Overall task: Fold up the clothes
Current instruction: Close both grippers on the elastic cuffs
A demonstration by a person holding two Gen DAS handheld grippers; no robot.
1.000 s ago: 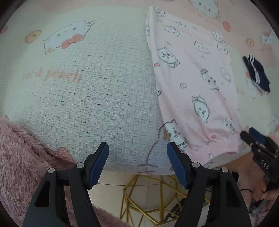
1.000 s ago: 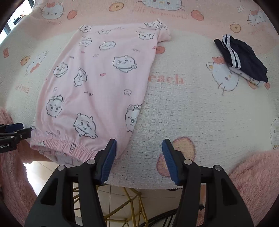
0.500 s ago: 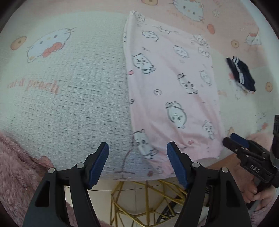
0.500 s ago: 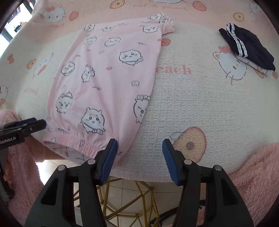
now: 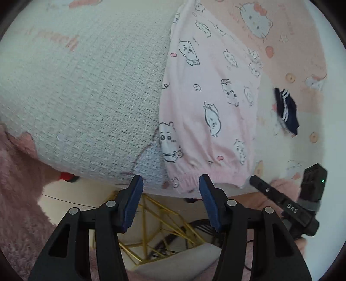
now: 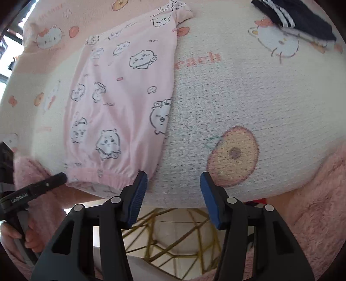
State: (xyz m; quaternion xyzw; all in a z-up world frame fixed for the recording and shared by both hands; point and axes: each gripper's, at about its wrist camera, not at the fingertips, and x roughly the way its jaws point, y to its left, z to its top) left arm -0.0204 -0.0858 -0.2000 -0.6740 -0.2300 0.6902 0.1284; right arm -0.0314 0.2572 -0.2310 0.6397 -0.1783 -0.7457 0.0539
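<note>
Through the left wrist camera we see the pink trousers lying flat on the blanket, their elastic waistband at the near table edge. Our left gripper is closing, nothing yet between its pads, which straddle the waistband's left corner. If it shuts this shallow, we may pinch one layer, or the blanket too.

Through the right wrist camera our right gripper stands apart and empty, its left pad just touching the waistband's right corner. Closing here would mostly catch blanket. The folded navy garment lies well beyond the waistband, out of our way.
</note>
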